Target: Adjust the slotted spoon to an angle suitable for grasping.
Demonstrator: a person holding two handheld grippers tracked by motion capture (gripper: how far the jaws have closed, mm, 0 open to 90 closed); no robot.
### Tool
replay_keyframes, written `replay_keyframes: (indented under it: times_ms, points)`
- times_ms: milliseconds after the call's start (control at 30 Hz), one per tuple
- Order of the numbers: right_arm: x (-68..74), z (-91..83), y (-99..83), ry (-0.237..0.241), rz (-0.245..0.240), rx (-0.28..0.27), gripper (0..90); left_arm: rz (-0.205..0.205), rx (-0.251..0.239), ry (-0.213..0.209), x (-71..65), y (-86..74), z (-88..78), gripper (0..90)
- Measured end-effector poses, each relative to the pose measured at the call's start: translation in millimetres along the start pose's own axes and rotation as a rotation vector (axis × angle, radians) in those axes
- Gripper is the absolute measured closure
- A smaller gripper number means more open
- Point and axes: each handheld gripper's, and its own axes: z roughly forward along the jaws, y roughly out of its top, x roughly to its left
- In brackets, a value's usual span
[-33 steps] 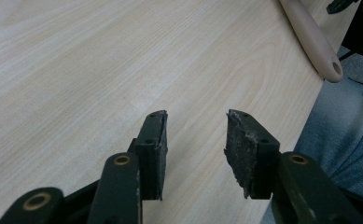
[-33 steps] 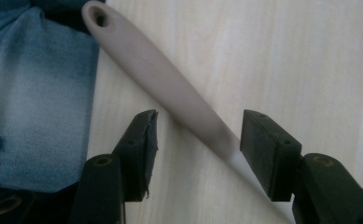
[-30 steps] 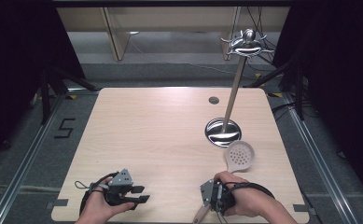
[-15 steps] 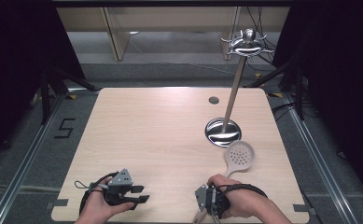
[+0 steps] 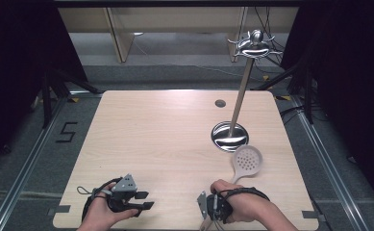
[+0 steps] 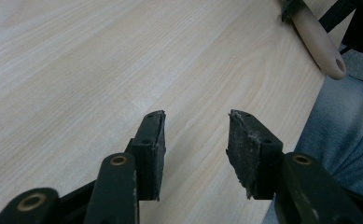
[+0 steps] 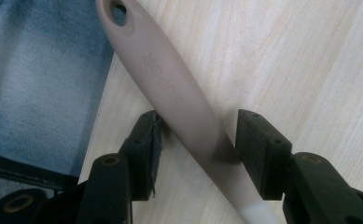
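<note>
A skimmer with a white perforated head point(image 5: 247, 159) and a beige handle point(image 7: 179, 102) lies on the wooden table point(image 5: 165, 139), its handle end reaching the front edge. My right gripper point(image 7: 200, 114) straddles that handle. Its jaws have just been closing and the handle runs slantwise between them, close against both pads, with no squeeze to be seen. In the high view the right gripper point(image 5: 205, 219) sits at the front edge. My left gripper point(image 5: 148, 199) rests at the front left; its jaws point(image 6: 196, 114) have opened a little and hold nothing. The handle's end point(image 6: 317, 39) shows beyond them.
A chrome utensil stand point(image 5: 242, 91) with hooks on top rises from a round base point(image 5: 230, 136) just behind the skimmer's head. A dark grommet hole point(image 5: 220, 103) lies farther back. A person's jeans-clad leg point(image 7: 39, 84) is just past the table's front edge.
The right hand has slid a little toward the front edge along the skimmer's handle, and its jaws have narrowed. The skimmer and the left hand have stayed put.
</note>
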Motion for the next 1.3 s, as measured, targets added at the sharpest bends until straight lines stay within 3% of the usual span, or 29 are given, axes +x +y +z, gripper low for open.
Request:
replay_keyframes:
  times_ms: [33, 133, 167, 267, 300, 433, 533, 600, 667, 700, 767, 800, 867, 900, 967, 1000, 1100, 1233, 1267, 1300]
  points:
    - [0.0, 0.8, 0.4, 0.018, 0.009, -0.002, 53.7, 0.0, 0.0, 0.0, 0.0, 0.0, 0.0, 55.6]
    - [-0.7, 1.4, 2.1, 0.014, -0.005, -0.006, 55.5, -0.004, -0.006, -0.007, -0.3, -0.2, 0.0, 55.6]
    - [-2.5, 1.0, 3.0, -0.002, -0.037, -0.006, 56.2, -0.005, -0.006, -0.006, -0.3, -0.2, 0.0, 55.6]
    - [-1.2, 0.8, 5.1, -0.021, -0.013, -0.007, 59.4, -0.003, -0.008, -0.004, -0.1, -0.1, -0.2, 55.5]
    - [-2.9, 1.7, 5.6, -0.045, -0.044, -0.026, 60.5, -0.005, -0.009, -0.006, -0.1, -0.1, -0.2, 55.5]
    - [-1.8, 3.0, 7.0, -0.094, -0.016, -0.042, 65.1, 0.02, -0.007, 0.001, 1.8, 0.2, -1.0, 55.5]
    - [-2.2, 2.1, 7.3, -0.124, -0.012, -0.047, 67.9, 0.002, -0.006, 0.004, 1.2, 0.0, -1.1, 55.5]
    - [-1.3, 0.2, 7.5, -0.149, 0.01, -0.047, 69.5, 0.017, -0.007, 0.003, 1.7, 0.4, -1.5, 55.5]
    - [-4.4, -2.4, 6.5, -0.19, -0.019, -0.07, 70.4, 0.019, -0.004, 0.005, 1.9, 0.4, -1.4, 55.5]
    - [-3.1, -4.2, 5.4, -0.196, 0.024, -0.073, 70.5, 0.02, -0.004, 0.005, 2.0, 0.4, -1.3, 55.5]
    - [-4.9, -7.9, 2.6, -0.222, 0.043, -0.091, 70.6, 0.02, -0.007, 0.001, 1.7, 0.5, -1.0, 55.4]
    - [-4.2, -9.9, 1.4, -0.229, 0.077, -0.101, 70.6, 0.02, -0.007, 0.001, 1.7, 0.5, -1.0, 55.4]
    - [-3.8, -13.3, 0.1, -0.256, 0.097, -0.093, 70.6, 0.02, -0.007, 0.001, 1.7, 0.5, -1.0, 55.5]
    - [-4.1, -16.8, -4.0, -0.282, 0.142, -0.128, 70.6, 0.02, -0.007, 0.001, 1.7, 0.5, -0.8, 55.5]
    - [-6.2, -20.4, -7.8, -0.301, 0.153, -0.16, 70.6, 0.021, -0.006, 0.002, 1.8, 0.6, -0.6, 55.4]
    - [-6.2, -20.4, -7.8, -0.301, 0.153, -0.16, 70.6, 0.021, -0.006, 0.002, 1.8, 0.6, -0.6, 55.5]
    - [-6.1, -27.0, -13.3, -0.288, 0.243, -0.209, 70.6, 0.019, -0.005, 0.001, 1.7, 0.5, -0.2, 55.5]
    - [-7.1, -31.0, -17.7, -0.311, 0.289, -0.239, 70.6, 0.018, -0.005, 0.002, 1.8, 0.4, -0.1, 55.5]
    - [-7.1, -33.8, -20.2, -0.329, 0.349, -0.267, 70.6, 0.017, -0.005, 0.002, 1.7, 0.4, 0.0, 55.4]
    - [-8.0, -35.0, -22.3, -0.365, 0.346, -0.271, 70.6, 0.017, -0.005, 0.002, 1.8, 0.5, 0.1, 55.5]
